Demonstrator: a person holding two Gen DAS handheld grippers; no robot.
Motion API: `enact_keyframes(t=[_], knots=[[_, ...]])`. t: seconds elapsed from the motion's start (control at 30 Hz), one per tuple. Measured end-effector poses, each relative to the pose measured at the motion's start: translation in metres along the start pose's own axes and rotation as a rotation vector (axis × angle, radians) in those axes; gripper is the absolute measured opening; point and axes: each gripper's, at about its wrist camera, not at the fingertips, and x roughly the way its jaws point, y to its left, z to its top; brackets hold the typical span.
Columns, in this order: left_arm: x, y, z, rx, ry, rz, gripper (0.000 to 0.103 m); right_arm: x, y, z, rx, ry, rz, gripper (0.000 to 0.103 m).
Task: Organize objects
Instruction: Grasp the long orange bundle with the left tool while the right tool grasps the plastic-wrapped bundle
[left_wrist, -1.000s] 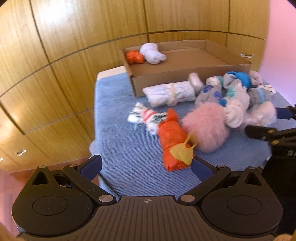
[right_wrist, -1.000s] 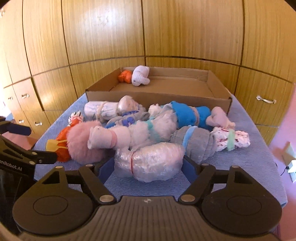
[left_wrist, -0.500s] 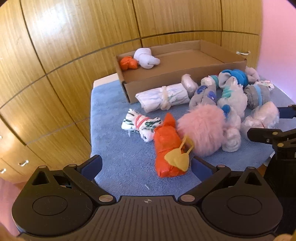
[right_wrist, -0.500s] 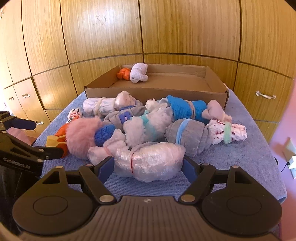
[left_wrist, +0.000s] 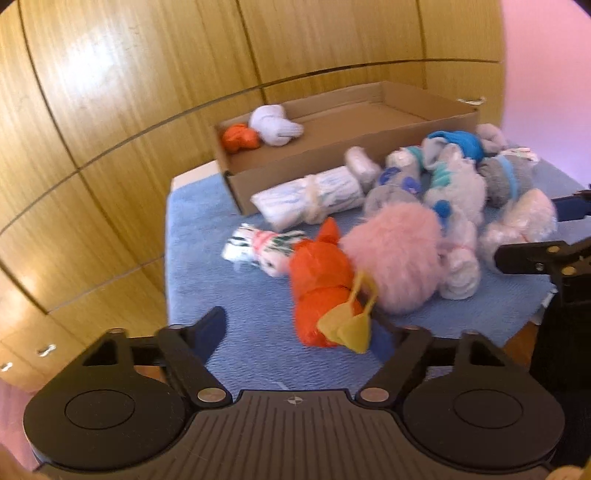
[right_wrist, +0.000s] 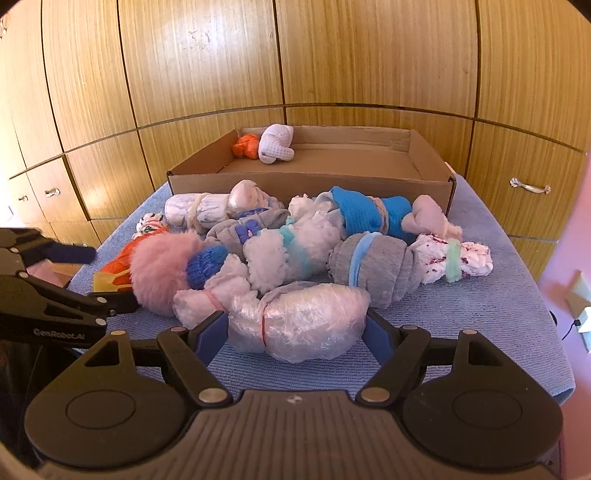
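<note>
An orange bundle (left_wrist: 317, 291) with a yellow tag (left_wrist: 349, 326) lies on the blue cloth (left_wrist: 207, 258). It sits between the fingers of my left gripper (left_wrist: 299, 334), whose jaws are closing; the left pad (left_wrist: 212, 328) still stands apart from it. My right gripper (right_wrist: 297, 332) is shut on a clear plastic-wrapped bundle (right_wrist: 299, 325) at the near edge of the pile. Beside the orange bundle rests a pink fluffy ball (left_wrist: 397, 258). The cardboard box (right_wrist: 295, 184) at the back holds a small orange bundle (right_wrist: 246, 146) and a white one (right_wrist: 275, 144).
Several rolled bundles crowd the cloth before the box: a white roll (right_wrist: 195, 208), a blue one (right_wrist: 369, 214), a grey one (right_wrist: 373, 264), a floral one (left_wrist: 258, 243). Wooden cabinet doors (right_wrist: 221, 55) stand behind and to the left. The cloth's edge (left_wrist: 168, 258) drops off on the left.
My left gripper's jaws have narrowed around the orange bundle and the gripper has rolled slightly. A white roll slid off the pink ball, baring a blue item. The right gripper kept still.
</note>
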Motion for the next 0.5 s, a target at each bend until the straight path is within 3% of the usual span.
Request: enact_keyframes(t=[0.17,0.5], knots=[[0.001,-0.001,-0.001,0.011,-0.034,-0.055,0.054,-0.002,0.001,0.0,0.005,-0.001,-0.002,0.075],[-0.006,0.005,-0.011,0.086,-0.05,-0.036,0.043,-0.004,0.002,0.001,0.0,-0.006,-0.003,0.075]])
